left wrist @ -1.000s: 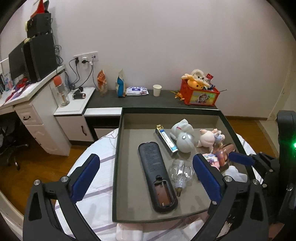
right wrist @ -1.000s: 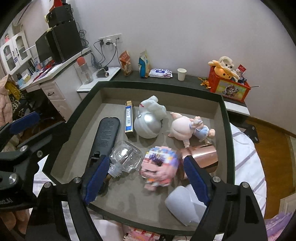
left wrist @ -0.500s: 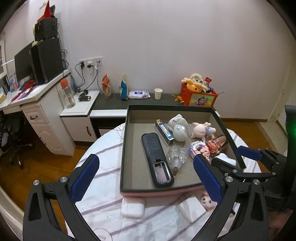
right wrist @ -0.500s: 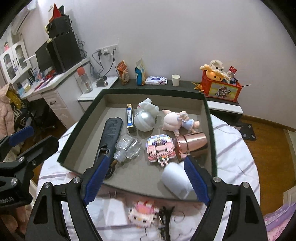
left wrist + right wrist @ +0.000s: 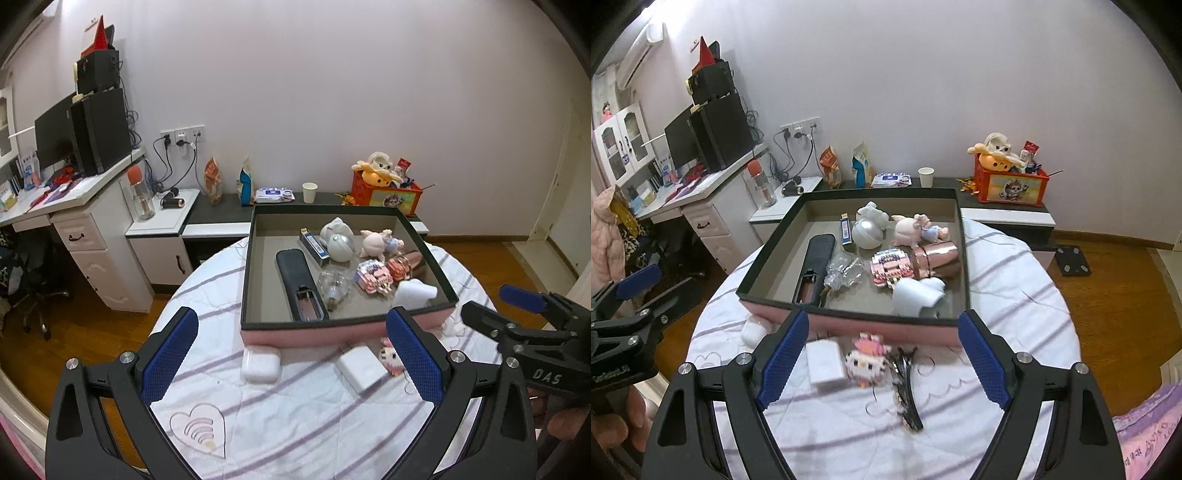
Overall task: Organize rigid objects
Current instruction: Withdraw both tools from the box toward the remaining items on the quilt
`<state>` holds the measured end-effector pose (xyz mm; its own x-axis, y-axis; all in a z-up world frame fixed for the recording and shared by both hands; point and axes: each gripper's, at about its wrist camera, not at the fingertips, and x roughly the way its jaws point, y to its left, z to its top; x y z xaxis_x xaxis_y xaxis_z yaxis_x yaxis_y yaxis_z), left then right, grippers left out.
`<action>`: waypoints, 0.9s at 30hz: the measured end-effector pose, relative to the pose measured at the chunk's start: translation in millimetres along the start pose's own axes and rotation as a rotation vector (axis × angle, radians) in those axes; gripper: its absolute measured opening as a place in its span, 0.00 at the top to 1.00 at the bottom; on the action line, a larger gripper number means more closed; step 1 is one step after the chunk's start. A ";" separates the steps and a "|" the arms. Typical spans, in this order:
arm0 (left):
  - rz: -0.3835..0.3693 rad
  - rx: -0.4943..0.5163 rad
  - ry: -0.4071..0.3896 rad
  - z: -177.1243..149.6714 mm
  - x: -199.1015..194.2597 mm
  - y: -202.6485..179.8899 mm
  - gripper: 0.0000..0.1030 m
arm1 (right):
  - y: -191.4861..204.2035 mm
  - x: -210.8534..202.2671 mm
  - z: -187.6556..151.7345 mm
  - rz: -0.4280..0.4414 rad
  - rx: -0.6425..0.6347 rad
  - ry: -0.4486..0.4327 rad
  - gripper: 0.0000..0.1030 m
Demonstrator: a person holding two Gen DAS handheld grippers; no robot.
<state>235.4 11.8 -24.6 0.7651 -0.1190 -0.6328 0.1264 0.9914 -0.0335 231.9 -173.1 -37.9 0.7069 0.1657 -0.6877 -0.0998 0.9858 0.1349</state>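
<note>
While both tongs, left tongs [image 5: 295, 354] and right tongs [image 5: 882, 358], gape empty, pixel cat figure [image 5: 867, 360] lies on desk [image 5: 1015, 295] outside tray [image 5: 964, 258], directly between right tongs' tips; right nearer.

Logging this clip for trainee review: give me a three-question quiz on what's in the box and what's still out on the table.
1. True or false: the black remote lies inside the box.
2. Which sits outside the box? A) copper cup B) pink block-built cat C) pig figure
3. Fill in: the right tool is ____, holding nothing.

Key: 1 true; 2 B; 3 open.
</note>
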 end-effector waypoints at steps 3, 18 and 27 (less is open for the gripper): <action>-0.004 -0.008 0.003 -9.8 -8.9 -0.4 0.00 | -3.8 -16.0 -10.8 -0.008 0.012 -0.017 0.18; -0.007 -0.088 0.085 -84.6 -30.5 9.8 0.00 | -13.1 -52.3 -66.1 -0.037 0.038 -0.010 0.18; 0.001 -0.119 0.094 -96.1 -36.5 20.8 0.00 | -1.4 -55.4 -77.9 -0.034 0.012 0.001 0.18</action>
<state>149.5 42.0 -76.6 0.7023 -0.1176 -0.7021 0.0455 0.9917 -0.1206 138.3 -181.6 -55.6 0.7090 0.1321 -0.6928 -0.0675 0.9905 0.1197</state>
